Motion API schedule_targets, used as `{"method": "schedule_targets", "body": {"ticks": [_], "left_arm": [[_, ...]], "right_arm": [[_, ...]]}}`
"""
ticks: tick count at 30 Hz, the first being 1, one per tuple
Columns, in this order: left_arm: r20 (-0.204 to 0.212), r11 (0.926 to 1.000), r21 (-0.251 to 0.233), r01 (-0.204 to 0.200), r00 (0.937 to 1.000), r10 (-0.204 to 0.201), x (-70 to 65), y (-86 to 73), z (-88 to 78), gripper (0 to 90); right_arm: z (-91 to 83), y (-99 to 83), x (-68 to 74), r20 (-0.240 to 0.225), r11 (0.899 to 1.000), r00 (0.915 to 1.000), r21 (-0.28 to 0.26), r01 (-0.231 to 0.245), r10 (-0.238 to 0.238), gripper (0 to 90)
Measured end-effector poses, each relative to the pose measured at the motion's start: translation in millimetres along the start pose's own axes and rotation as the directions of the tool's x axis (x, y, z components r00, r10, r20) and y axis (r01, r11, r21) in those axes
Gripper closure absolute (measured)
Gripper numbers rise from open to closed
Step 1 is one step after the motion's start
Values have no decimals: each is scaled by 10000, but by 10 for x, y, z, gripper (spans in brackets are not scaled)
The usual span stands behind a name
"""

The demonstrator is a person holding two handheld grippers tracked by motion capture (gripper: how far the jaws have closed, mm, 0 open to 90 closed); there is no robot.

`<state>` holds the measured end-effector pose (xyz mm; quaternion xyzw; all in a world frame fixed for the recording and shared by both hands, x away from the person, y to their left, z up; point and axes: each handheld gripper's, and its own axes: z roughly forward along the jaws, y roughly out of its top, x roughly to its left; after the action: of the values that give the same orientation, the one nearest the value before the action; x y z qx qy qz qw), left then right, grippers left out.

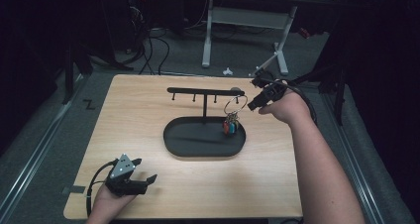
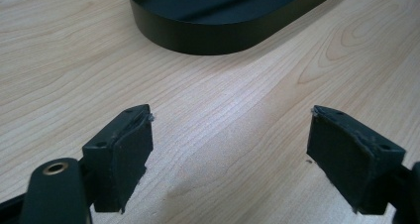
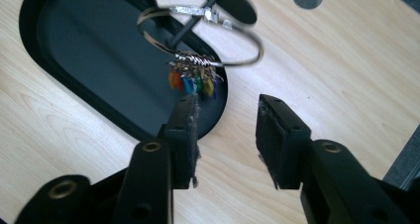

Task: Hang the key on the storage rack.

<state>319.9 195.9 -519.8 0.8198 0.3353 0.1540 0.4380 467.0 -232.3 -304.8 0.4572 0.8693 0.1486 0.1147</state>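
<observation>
One light, rigid key ring (image 3: 200, 35) hangs on the rack (image 1: 205, 91), best pinched at its thin wire by the right gripper (image 3: 225, 117), jaws spread and empty.

Black hand-held gripper (image 1: 143, 180), seemingly cabled.

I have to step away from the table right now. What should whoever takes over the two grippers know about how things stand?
Left gripper: open, empty, low over the near left of the table, short of the black tray.
Right gripper: jaws apart, holding nothing, just beside the key ring.
Key ring with coloured tags: hanging at the right end of the stand's hook bar, tags over the tray.
Done: ring appears hung on the stand.
Left: check it sits securely on its hook, then draw the right gripper away.
</observation>
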Motion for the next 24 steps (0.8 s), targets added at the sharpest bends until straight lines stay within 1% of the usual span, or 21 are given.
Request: {"method": "schedule_targets", "body": {"ticks": [4, 7, 11, 12, 16, 19, 21, 24], "left_arm": [[36, 9999, 91, -61, 10000, 61, -7, 4, 16, 183], [47, 10000, 83, -55, 10000, 54, -10, 5, 18, 183], [37, 9999, 92, -82, 10000, 82, -13, 6, 21, 183], [39, 9999, 95, -81, 10000, 81, -13, 6, 23, 183], [26, 10000, 87, -49, 10000, 49, -16, 3, 35, 183], [62, 9998, 152, -102, 9999, 101, -24, 5, 39, 183], [60, 9999, 125, -81, 9999, 80, -29, 5, 48, 184], [71, 9997, 209, -105, 9999, 103, -28, 5, 58, 184]], "right_arm": [[77, -152, 14, 88, 10000, 9999, -42, -83, 83, 557], [127, -268, 11, 91, 9993, 9994, -152, -327, 329, 523], [196, -432, 19, 276, 9984, 9984, -309, -481, 490, 463], [212, -471, 22, 382, 9978, 9977, -376, -550, 564, 436], [276, -632, 23, 597, 9946, 9957, -802, -662, 710, 391], [340, -733, 17, 643, 9921, 9945, -1001, -759, 826, 362], [387, -809, 26, 610, 9883, 9927, -1178, -965, 1042, 361], [454, -901, 67, 669, 9836, 9929, -1583, -867, 983, 367]]}}
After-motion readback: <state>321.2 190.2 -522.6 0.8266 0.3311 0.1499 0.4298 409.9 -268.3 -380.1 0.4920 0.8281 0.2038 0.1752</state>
